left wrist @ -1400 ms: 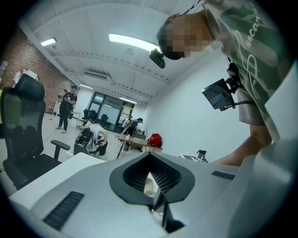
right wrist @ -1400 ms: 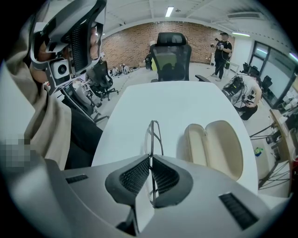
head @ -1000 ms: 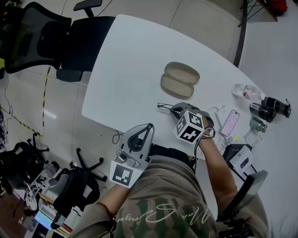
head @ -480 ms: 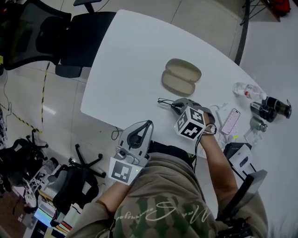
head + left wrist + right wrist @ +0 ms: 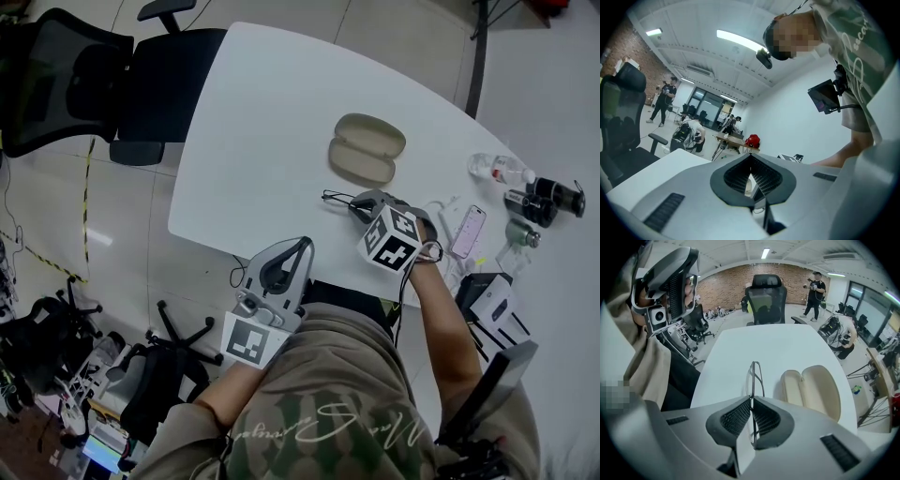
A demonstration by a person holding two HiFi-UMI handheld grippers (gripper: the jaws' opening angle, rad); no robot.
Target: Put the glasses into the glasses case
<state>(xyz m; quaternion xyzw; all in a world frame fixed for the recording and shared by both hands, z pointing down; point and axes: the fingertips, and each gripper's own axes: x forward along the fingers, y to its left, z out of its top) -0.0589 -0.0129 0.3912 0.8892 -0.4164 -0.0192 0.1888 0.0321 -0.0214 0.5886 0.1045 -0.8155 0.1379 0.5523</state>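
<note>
The white rounded table is bare over its whole left side and far end, so a gripper can pass freely there. The open beige glasses case lies mid-table with both shells facing up and nothing over them. A bare strip of tabletop separates it from the thin dark-framed glasses clamped in the right gripper. The right end is crowded: a clear plastic bottle, a black cylindrical device and a pale smartphone lie close together. Black office chairs stand against the table's far left edge.
</note>
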